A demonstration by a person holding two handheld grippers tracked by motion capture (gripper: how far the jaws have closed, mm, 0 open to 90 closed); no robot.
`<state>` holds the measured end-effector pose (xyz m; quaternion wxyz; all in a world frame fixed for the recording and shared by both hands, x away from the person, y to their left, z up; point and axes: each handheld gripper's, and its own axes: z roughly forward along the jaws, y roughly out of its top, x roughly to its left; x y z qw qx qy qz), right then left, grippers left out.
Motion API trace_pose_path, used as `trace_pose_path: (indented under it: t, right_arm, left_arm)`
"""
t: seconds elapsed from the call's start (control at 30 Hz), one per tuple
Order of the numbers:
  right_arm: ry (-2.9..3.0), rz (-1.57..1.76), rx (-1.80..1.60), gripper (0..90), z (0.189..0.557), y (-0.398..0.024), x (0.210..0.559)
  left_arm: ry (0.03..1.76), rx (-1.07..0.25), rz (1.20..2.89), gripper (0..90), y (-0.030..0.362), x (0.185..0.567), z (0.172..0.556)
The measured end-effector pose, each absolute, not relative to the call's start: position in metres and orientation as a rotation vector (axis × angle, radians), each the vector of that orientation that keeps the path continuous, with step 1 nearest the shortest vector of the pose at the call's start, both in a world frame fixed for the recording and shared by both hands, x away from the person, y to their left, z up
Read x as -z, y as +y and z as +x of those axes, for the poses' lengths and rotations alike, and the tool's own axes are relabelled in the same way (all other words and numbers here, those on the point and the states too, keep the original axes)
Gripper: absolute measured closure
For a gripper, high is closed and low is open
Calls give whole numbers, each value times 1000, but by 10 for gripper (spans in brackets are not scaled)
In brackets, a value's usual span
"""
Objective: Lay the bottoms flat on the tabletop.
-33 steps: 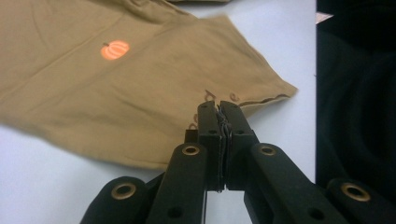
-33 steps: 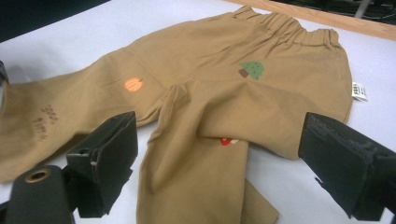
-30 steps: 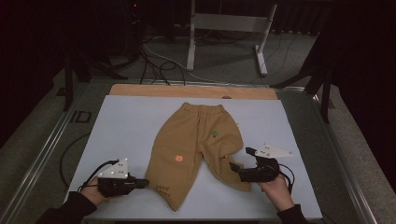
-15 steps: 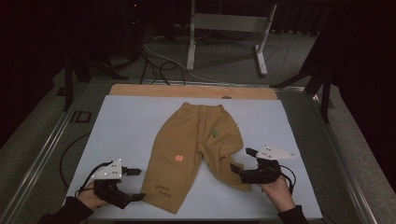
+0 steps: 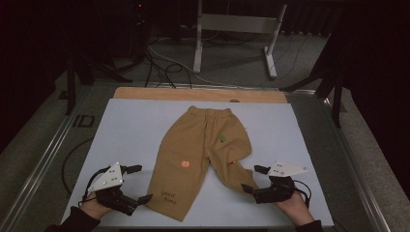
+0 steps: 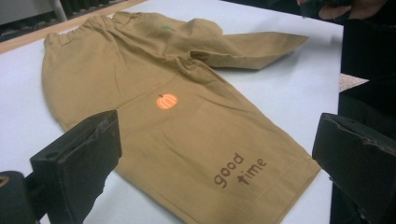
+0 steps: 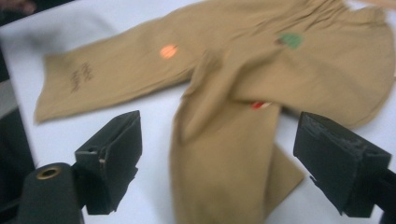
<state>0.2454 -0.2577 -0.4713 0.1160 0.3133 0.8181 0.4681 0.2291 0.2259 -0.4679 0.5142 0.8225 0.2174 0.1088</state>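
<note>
Tan child's trousers (image 5: 203, 150) lie flat on the white mat (image 5: 130, 130), waistband at the far side, both legs toward me. An orange pumpkin patch (image 6: 166, 101) and the words "good time" mark the left leg. My left gripper (image 5: 140, 183) sits just left of that leg's hem. Its jaws have just been opening and now stand wide apart, with nothing pressed between the pads; in the left gripper view (image 6: 217, 140) the leg lies ahead of them. My right gripper (image 5: 252, 179) is open at the right leg's hem, which has a creased, turned-up corner (image 7: 280, 182).
A wooden strip (image 5: 145, 93) borders the mat's far edge. Metal rails (image 5: 43, 164) run along both table sides. Behind the table are a grey metal stand (image 5: 232, 24) and loose cables (image 5: 164, 63) on the floor. Bare mat lies left and right of the trousers.
The left gripper, shut at the left leg's edge a second ago, has spread its jaws and drawn slightly back from the cloth. The right gripper has hardly moved.
</note>
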Motion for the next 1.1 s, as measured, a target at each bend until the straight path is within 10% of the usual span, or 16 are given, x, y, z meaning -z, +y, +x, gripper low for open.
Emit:
trace_pose_path:
  t: [0.1, 0.27, 0.53, 0.73, 1.1]
  right_arm:
    - [2427, 892, -1397, 179, 240, -258, 473]
    - [2534, 816, -1326, 483, 226, -257, 484]
    - [2592, 781, -1092, 596, 224, -259, 505]
    - [2600, 730, -991, 893, 231, -256, 511]
    - [2545, 723, -1150, 900, 226, -246, 479]
  left_arm:
    - [525, -258, 1964, 28, 226, 468, 229]
    - [529, -242, 1958, 30, 229, 471, 229]
    - [548, -237, 1959, 32, 230, 475, 231]
    - [554, -241, 1959, 35, 231, 476, 232]
    - [567, -246, 1949, 41, 232, 476, 232]
